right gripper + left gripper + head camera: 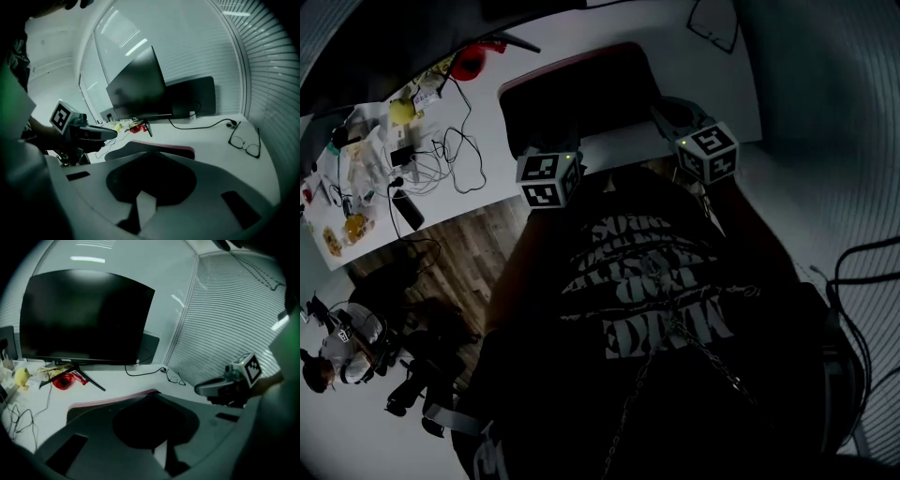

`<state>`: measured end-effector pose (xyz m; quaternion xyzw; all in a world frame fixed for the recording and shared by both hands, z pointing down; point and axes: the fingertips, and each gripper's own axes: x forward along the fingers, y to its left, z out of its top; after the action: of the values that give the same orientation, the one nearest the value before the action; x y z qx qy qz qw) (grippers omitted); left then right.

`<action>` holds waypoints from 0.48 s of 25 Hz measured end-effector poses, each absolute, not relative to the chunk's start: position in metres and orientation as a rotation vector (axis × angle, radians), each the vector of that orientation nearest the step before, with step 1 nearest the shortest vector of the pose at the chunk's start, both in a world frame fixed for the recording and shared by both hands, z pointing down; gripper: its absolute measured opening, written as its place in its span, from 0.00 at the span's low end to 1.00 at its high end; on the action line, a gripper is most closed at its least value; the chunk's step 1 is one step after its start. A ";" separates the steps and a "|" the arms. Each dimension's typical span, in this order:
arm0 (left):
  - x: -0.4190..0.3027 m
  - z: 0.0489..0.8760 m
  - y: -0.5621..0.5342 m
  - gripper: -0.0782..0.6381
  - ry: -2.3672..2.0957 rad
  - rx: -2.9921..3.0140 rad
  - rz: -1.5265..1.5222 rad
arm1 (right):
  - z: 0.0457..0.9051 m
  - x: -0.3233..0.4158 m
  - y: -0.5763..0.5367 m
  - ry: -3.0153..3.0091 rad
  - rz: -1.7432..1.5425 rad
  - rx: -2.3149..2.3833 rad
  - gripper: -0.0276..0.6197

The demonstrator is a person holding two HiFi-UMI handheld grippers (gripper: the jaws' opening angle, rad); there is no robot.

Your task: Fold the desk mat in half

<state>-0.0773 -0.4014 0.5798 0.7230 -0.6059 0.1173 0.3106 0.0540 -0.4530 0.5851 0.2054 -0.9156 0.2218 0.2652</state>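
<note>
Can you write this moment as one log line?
left gripper shut, empty | right gripper shut, empty | desk mat lying on desk, just ahead of both, not gripped

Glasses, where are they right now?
The glasses lie on the white desk, at the right of the right gripper view, beyond the desk mat and near the window blinds.

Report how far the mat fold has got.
Done: nothing visible; the desk mat seems to lie flat on the desk. In hand: nothing; left gripper and right gripper are shut and empty by its near edge. Remaining: grip the mat, fold it over.
</note>
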 end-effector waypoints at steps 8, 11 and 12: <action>-0.067 0.575 -0.403 0.12 -1.623 1.846 0.339 | 0.651 0.074 -0.479 -2.265 0.721 0.477 0.17; -0.071 0.569 -0.397 0.12 -1.665 1.815 0.347 | 0.675 0.082 -0.486 -2.193 0.719 0.466 0.19; -0.073 0.567 -0.395 0.12 -1.680 1.804 0.352 | 0.683 0.085 -0.489 -2.171 0.723 0.466 0.20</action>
<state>-0.0726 -0.3945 0.5667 0.6863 -0.6392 0.1340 0.3202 0.0850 -0.4892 0.6835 0.1835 -0.8551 0.2847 0.3925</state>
